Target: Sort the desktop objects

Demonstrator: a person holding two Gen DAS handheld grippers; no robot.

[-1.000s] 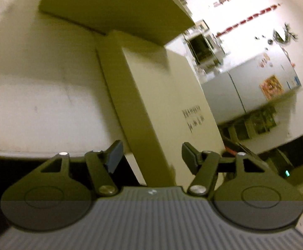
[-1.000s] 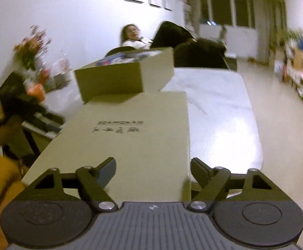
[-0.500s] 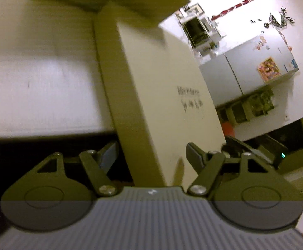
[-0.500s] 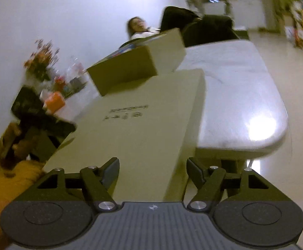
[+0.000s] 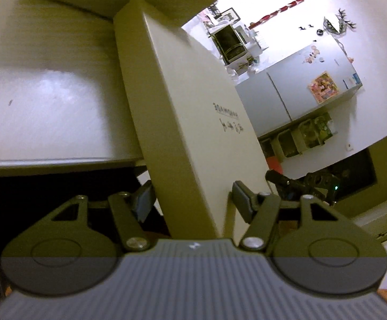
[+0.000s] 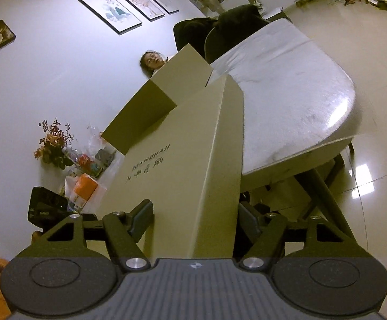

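Note:
A flat beige box with dark printed lettering lies with its far end on the white table and its near end past the table's edge. My left gripper has this near end between its fingers. Its jaws are closing, and both pads touch the box's faces. From the other side, my right gripper straddles the same flat box, with one finger over the printed top and one under it. Its jaws are closing too, with a slight gap left at the pads.
An open brown carton stands on the table just behind the flat box. A person sits at the far side by dark chairs. Flowers, an orange pack and a black device crowd the left. A fridge stands beyond.
The right gripper rolled and sank, so the box and table now look steeply tilted. The left jaws widened, then closed back onto the box. The box sits deeper between both pairs of fingers.

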